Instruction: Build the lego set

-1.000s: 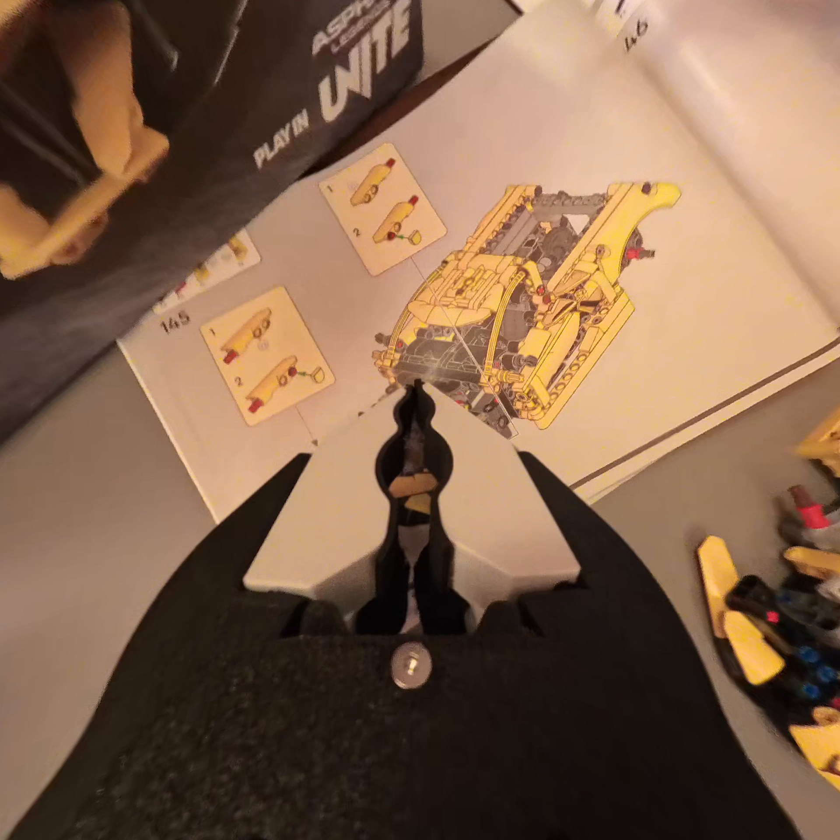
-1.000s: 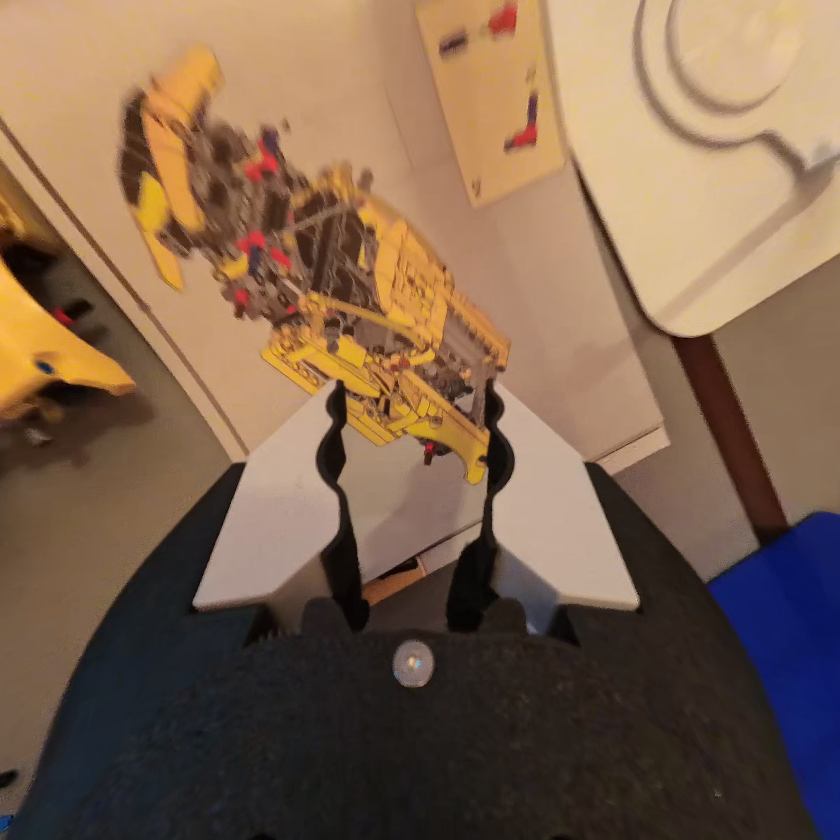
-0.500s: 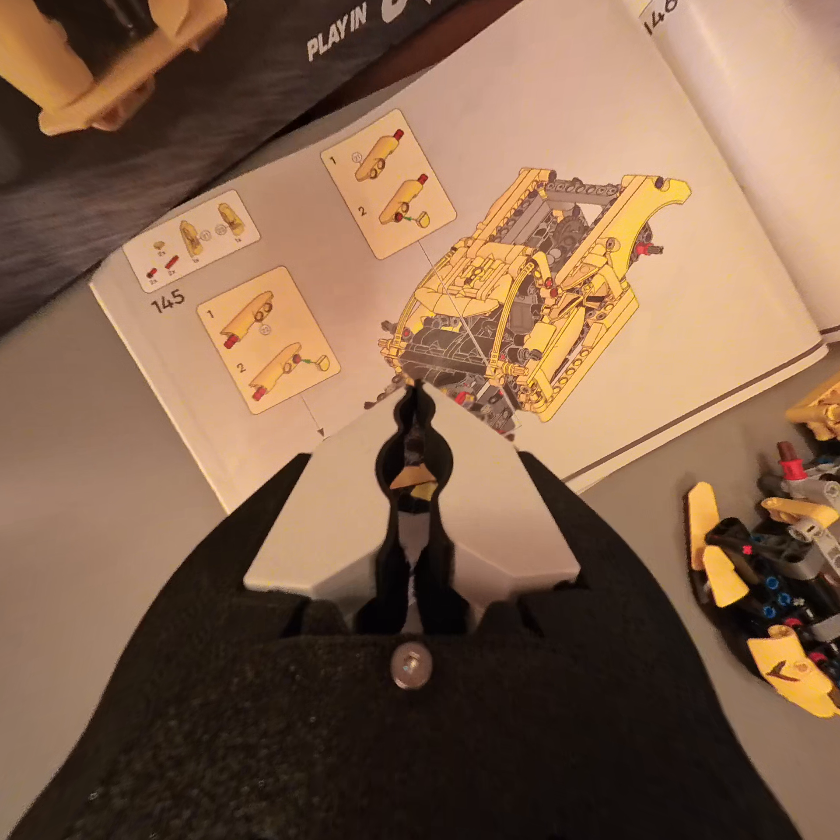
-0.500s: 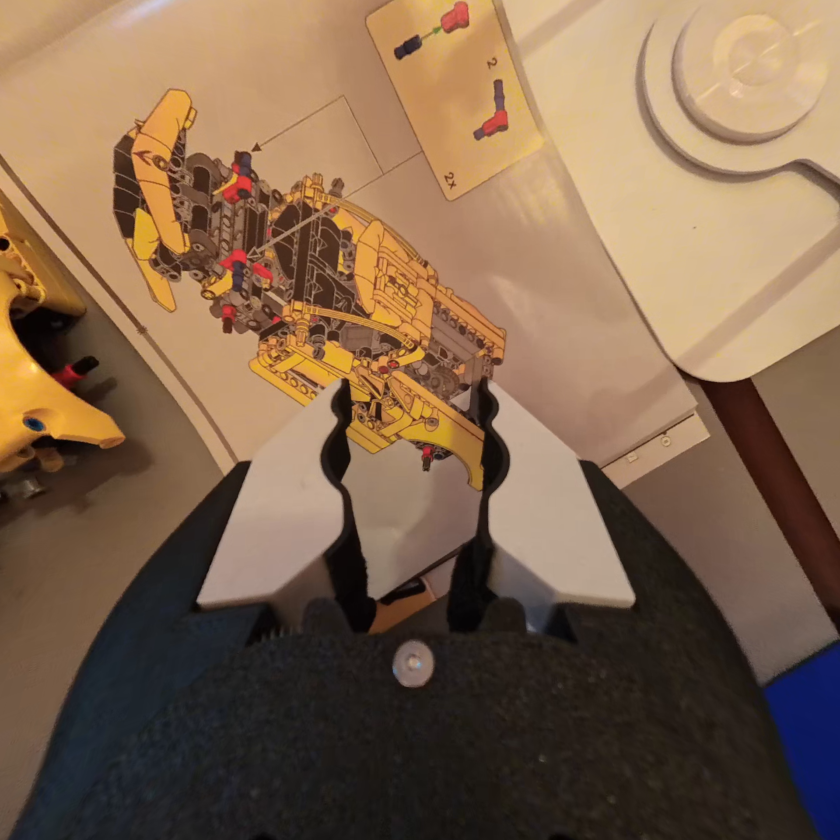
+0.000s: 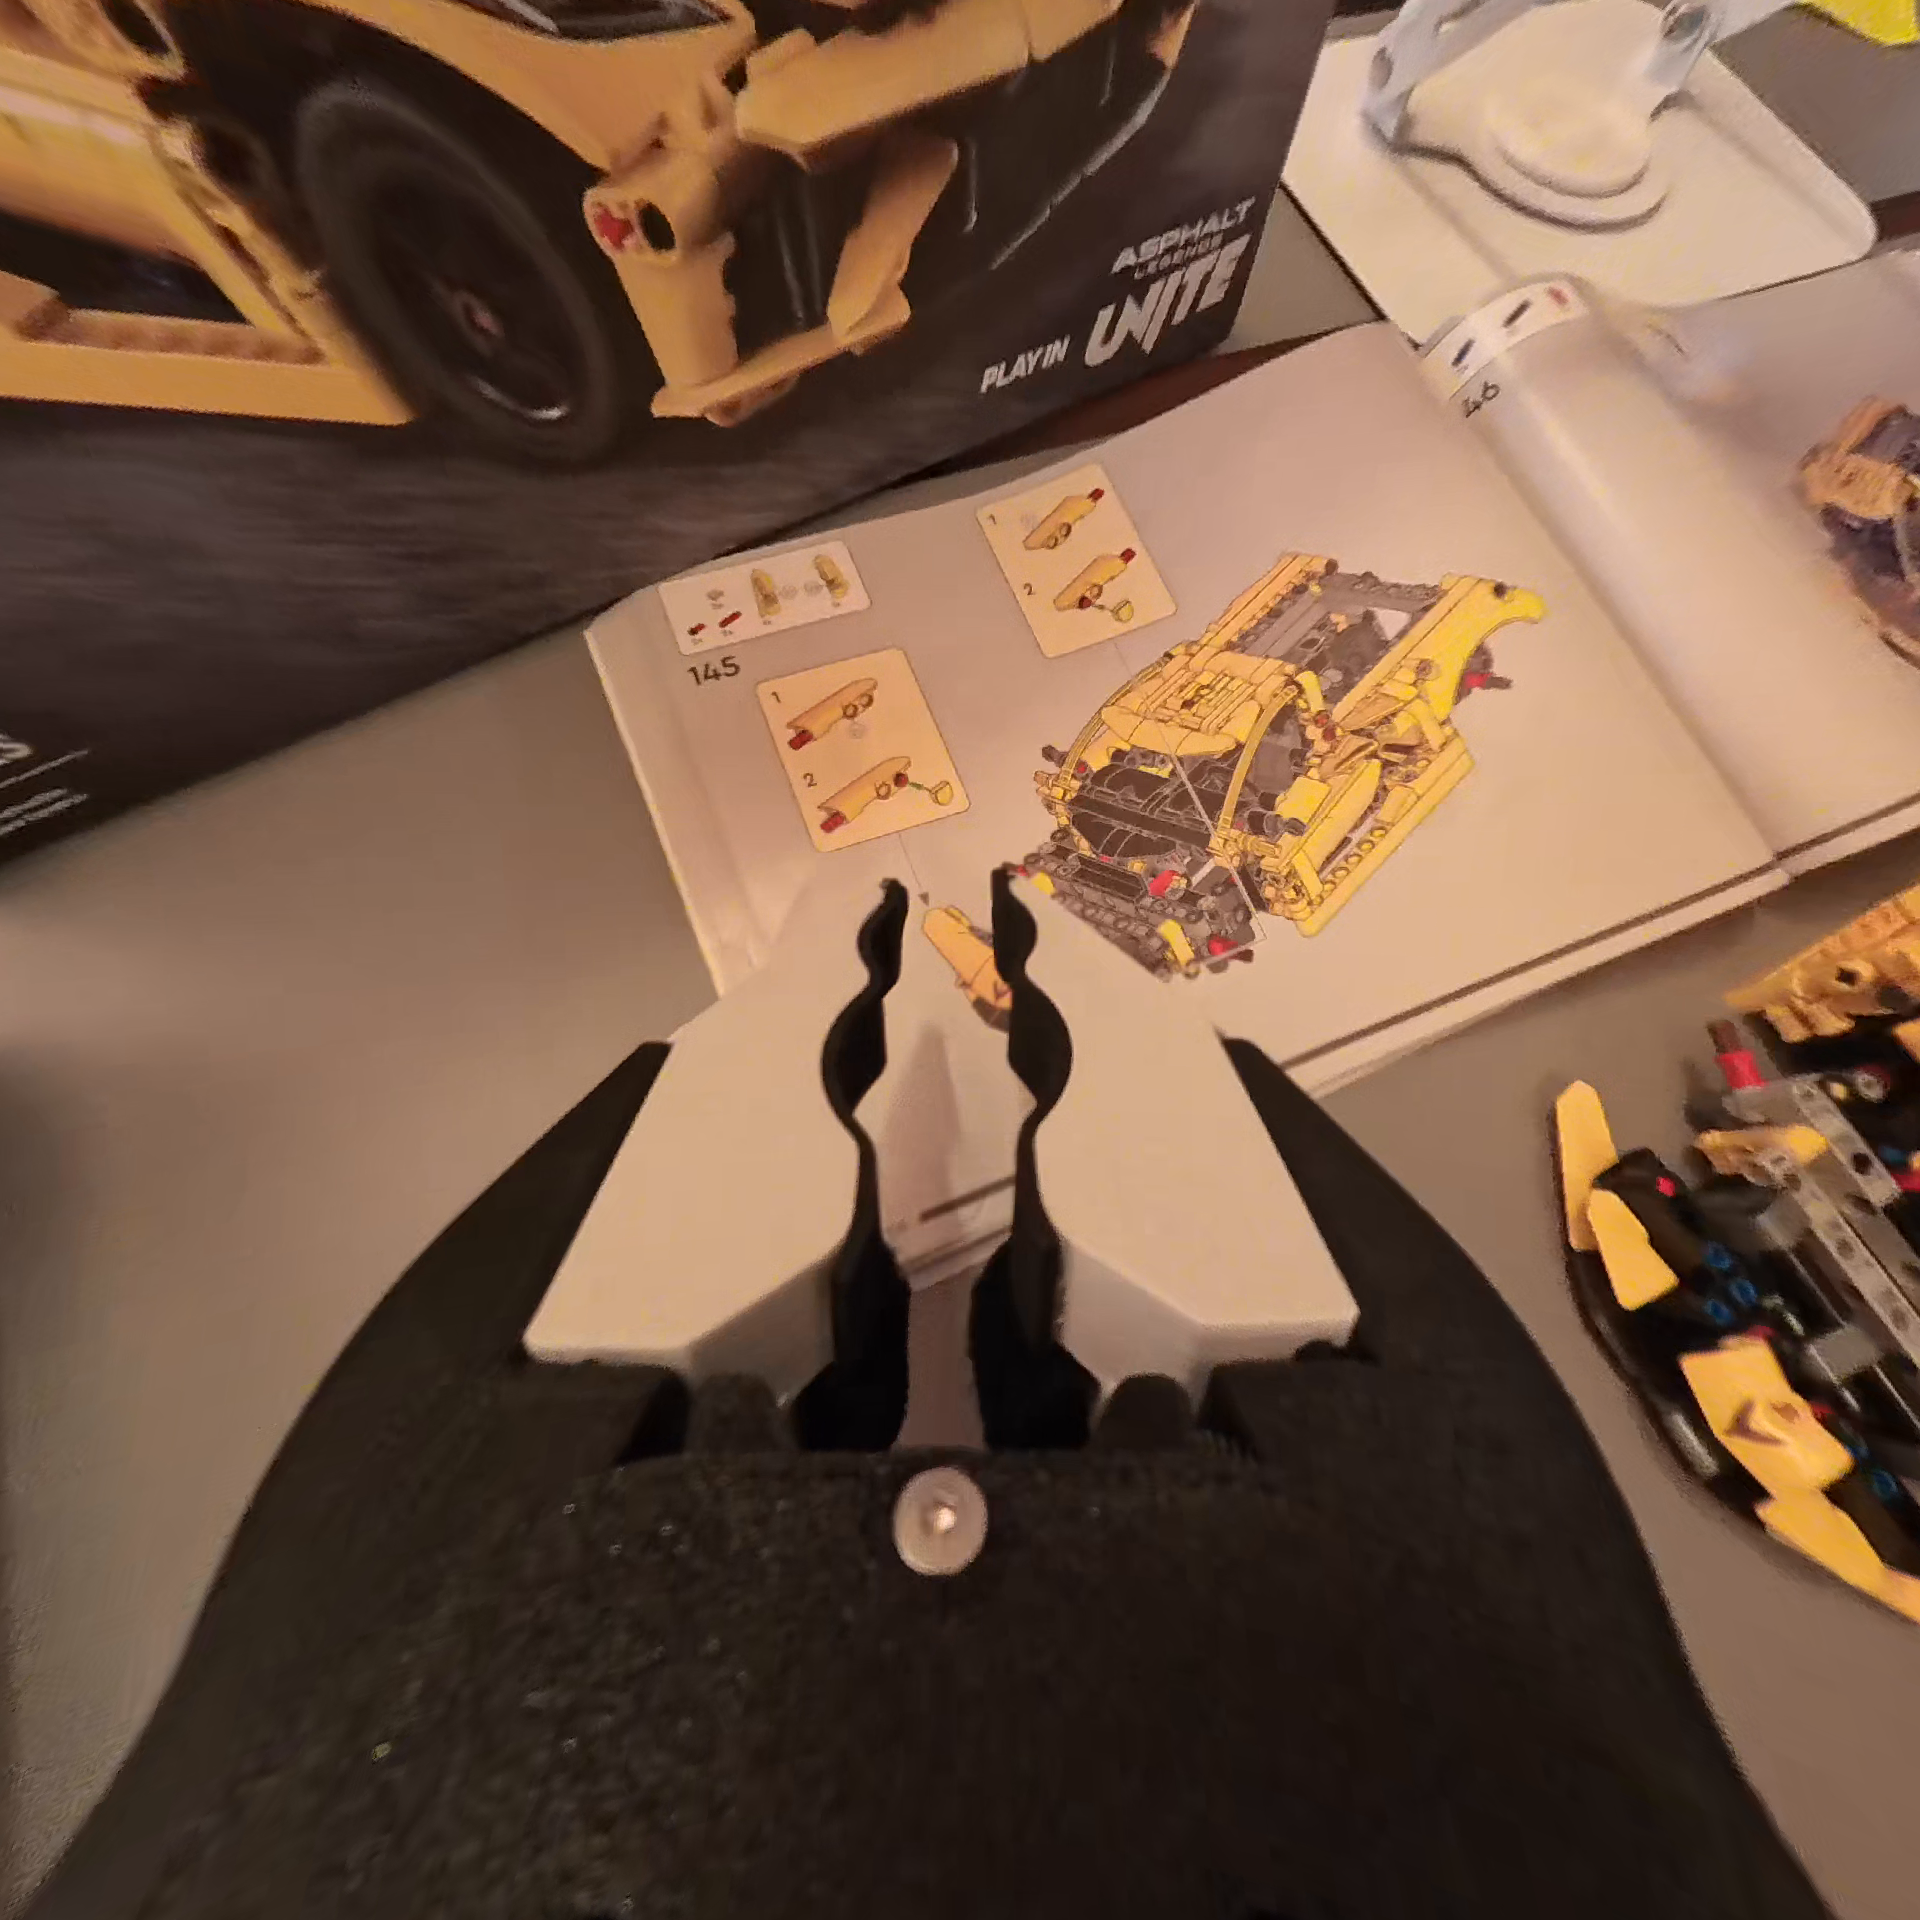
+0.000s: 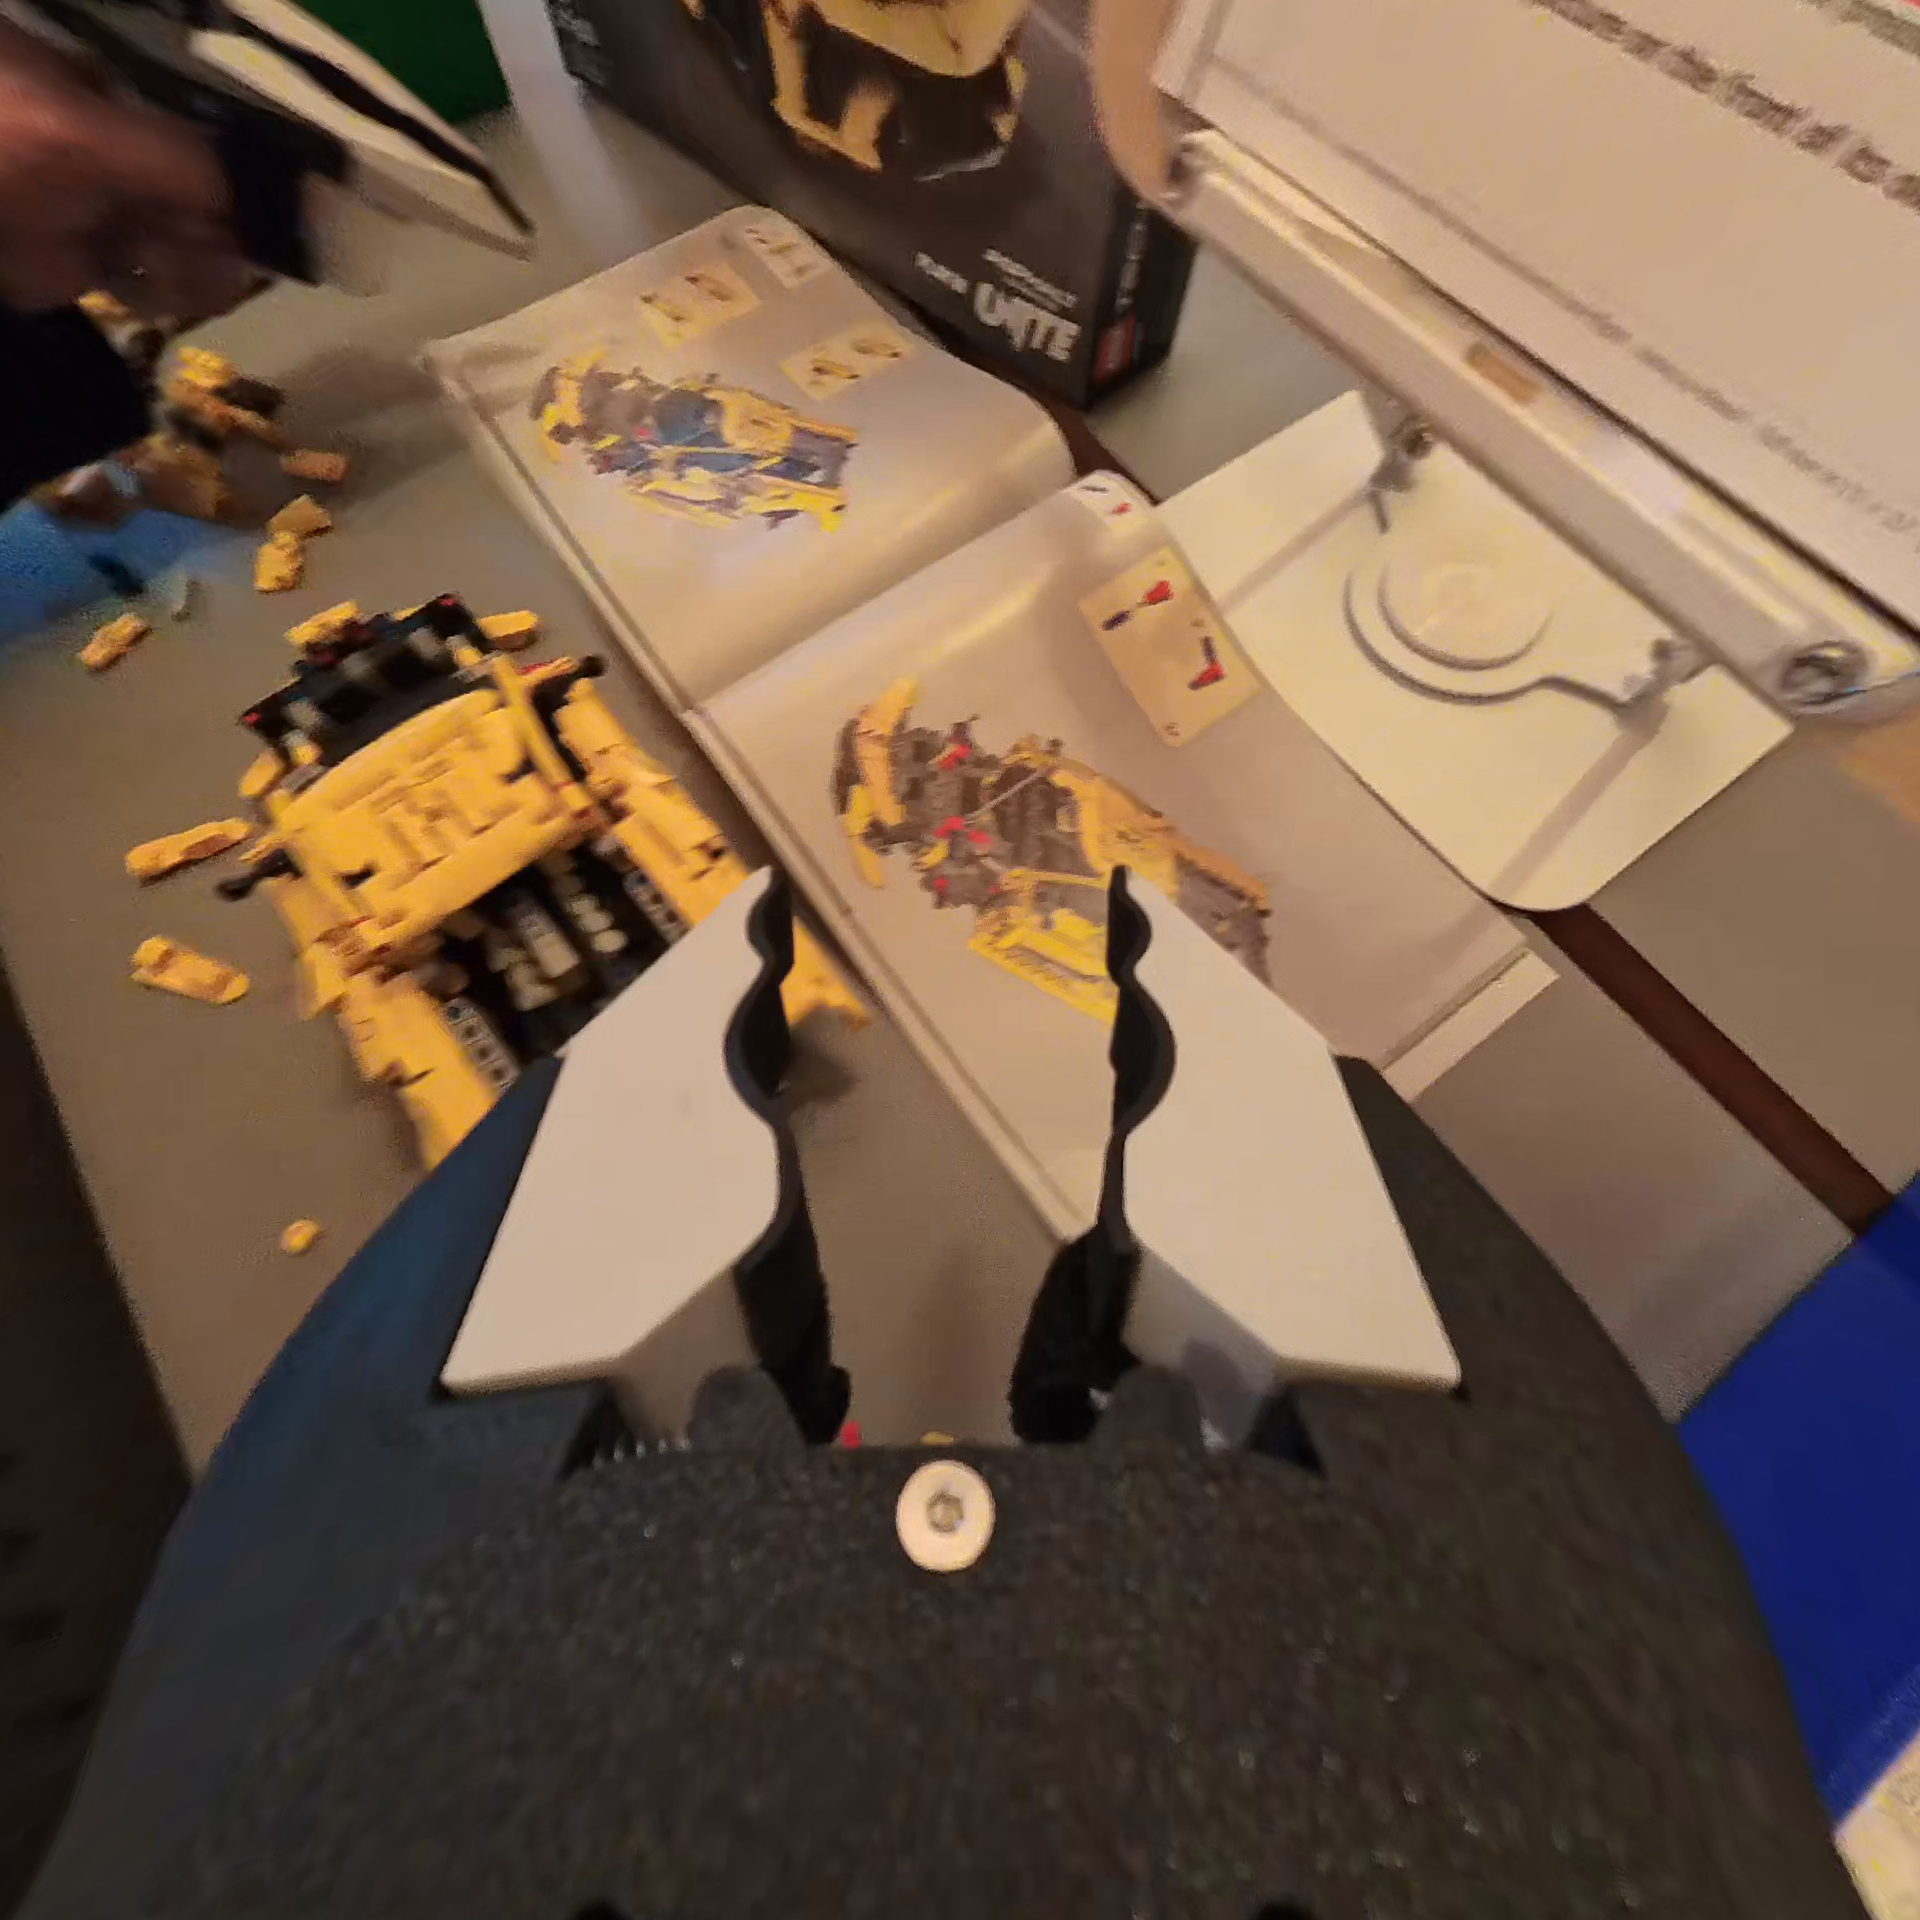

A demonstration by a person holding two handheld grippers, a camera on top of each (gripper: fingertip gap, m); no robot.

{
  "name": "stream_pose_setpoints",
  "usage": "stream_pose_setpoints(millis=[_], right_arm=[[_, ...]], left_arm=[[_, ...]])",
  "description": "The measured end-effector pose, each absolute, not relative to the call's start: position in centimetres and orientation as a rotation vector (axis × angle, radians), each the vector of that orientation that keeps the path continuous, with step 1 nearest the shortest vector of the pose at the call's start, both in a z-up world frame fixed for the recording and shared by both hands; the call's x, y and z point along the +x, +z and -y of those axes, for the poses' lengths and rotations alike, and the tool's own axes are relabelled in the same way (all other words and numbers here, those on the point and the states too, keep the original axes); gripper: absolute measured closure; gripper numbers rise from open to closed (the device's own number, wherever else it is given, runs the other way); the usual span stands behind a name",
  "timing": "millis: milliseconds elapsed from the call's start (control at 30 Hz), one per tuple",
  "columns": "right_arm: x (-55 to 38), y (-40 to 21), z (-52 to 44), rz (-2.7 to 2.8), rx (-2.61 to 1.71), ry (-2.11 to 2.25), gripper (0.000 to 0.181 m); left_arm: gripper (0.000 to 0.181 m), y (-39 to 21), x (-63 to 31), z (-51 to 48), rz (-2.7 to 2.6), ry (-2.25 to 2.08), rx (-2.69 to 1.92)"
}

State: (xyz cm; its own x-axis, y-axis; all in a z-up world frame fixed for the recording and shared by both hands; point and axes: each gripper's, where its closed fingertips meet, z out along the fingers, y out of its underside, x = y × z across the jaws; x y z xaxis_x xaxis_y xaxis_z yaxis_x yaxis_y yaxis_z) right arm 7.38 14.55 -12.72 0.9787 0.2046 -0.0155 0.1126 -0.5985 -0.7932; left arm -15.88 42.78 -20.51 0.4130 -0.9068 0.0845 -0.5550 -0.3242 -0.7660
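Note:
My left gripper [image 5: 948,891] is open over the lower left of the open instruction booklet [image 5: 1351,644]. A small yellow piece [image 5: 958,948] lies on the page between the fingertips, close to the right finger. The partly built yellow and black car [image 5: 1714,1247] is at the right edge. In the right wrist view my right gripper [image 6: 943,896] is open and empty, above the table. It hangs between the car [image 6: 436,831] on its left and the booklet [image 6: 935,644] ahead.
The dark set box [image 5: 520,312] stands behind the booklet; it also shows in the right wrist view [image 6: 987,156]. A white stand base [image 6: 1507,675] lies to the right. Loose yellow pieces [image 6: 187,971] are scattered left of the car. A blue surface [image 6: 1818,1455] is at the right. About 40 cm separates my left fingertips from my right.
My left gripper opened and let go of the small yellow piece, which now lies on the page. Both grippers drew back from the booklet; the right view now takes in the car.

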Motion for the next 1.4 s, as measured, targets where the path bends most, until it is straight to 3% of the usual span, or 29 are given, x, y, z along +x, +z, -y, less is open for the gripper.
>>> stream_pose_setpoints(millis=[133, 600, 933, 1200, 1400], right_arm=[[3.0, -13.2, -12.6, 0.229, -2.177, 0.126, 0.127], [0.1, -14.5, -10.0, 0.11, -2.182, 0.175, 0.127], [-0.4, -14.0, -10.1, 0.068, -2.149, 0.125, 0.125], [3.8, -16.1, -6.4, -0.073, -2.22, -0.032, 0.122], [10.4, -20.1, 0.7, -0.267, -2.391, -0.21, 0.136]], left_arm=[[0.181, -24.4, -15.8, -43.1, -1.325, -0.533, -2.107], [0.181, -24.8, -17.5, -42.5, -1.368, -0.523, -2.143], [0.162, -21.8, -18.1, -44.2, -1.159, -0.662, -2.098], [0.162, -21.2, -17.6, -43.6, -1.172, -0.675, -2.063], [0.162, -20.9, -17.3, -43.1, -1.205, -0.651, -2.028]])
